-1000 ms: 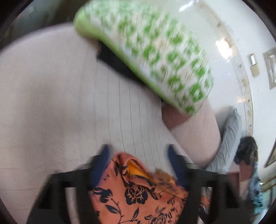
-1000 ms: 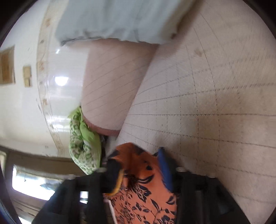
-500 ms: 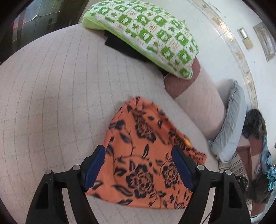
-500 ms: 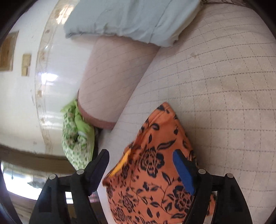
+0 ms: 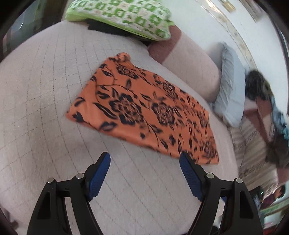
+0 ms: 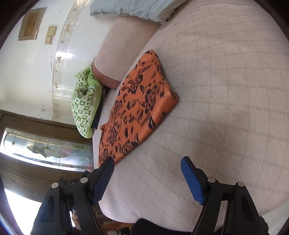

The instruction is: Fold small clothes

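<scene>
Pale quilted bed bearing 1 orange cloth with dark flowers, folded flat, its long axis parallel to the bolster beyond. Green pillow and grey pillow flank it. Left gripper and right gripper: both released, empty.

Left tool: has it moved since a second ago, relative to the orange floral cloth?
Yes. The left tool has backed away from the orange floral cloth, which earlier sat between its fingers and now lies flat on the quilted beige bed. Its jaws stand open and empty.
</scene>
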`<state>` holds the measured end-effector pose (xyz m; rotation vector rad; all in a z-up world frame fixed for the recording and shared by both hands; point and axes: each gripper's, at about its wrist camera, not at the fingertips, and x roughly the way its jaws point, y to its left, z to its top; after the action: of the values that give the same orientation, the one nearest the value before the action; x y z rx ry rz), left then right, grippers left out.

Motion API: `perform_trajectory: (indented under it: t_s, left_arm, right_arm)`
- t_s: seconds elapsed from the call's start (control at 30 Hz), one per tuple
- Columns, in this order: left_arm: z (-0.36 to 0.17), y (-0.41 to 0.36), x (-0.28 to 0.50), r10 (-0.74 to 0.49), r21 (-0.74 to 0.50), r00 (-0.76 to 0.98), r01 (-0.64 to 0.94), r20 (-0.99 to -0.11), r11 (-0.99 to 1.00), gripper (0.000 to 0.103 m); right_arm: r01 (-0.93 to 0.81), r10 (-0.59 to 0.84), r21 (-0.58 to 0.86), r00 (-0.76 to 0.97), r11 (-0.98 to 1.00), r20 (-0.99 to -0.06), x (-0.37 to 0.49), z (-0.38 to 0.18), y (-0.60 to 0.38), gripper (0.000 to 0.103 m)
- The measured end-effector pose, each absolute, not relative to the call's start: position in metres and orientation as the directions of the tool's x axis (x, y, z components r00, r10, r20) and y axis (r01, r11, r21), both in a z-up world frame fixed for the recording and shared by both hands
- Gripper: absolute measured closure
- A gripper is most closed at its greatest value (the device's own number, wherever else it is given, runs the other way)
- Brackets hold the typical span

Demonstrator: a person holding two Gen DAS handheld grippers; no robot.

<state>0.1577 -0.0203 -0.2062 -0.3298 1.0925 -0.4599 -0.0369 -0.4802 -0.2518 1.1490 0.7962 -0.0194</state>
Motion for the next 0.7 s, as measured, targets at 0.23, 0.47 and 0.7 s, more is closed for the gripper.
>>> perform_trajectory:
  t_s: [0.23,0.47,0.7]
  left_arm:
    - [-0.154,-0.089,0.104,-0.443,-0.306,0.374,0.373,-0.814,0.876,0.022]
    - [-0.117,-0.130,0.074,-0.413,-0.190,0.418,0.480,-0.809,0.857,0.016]
    - [-0.131,-0.143,0.113,-0.380,-0.183,0.415,0.440,-0.827,0.879,0.016]
  right_arm:
    - [0.360,0.338,0.792,0.760,0.493,-0.555,-0.071,-0.247,-0.455,0.025]
    - [0.373,0.312,0.797,0.775,0.476,-0.549,-0.084,-0.245,-0.464,0.025]
    - [0.379,0.241,0.786,0.808,0.488,-0.538,-0.070,-0.237,-0.489,0.025]
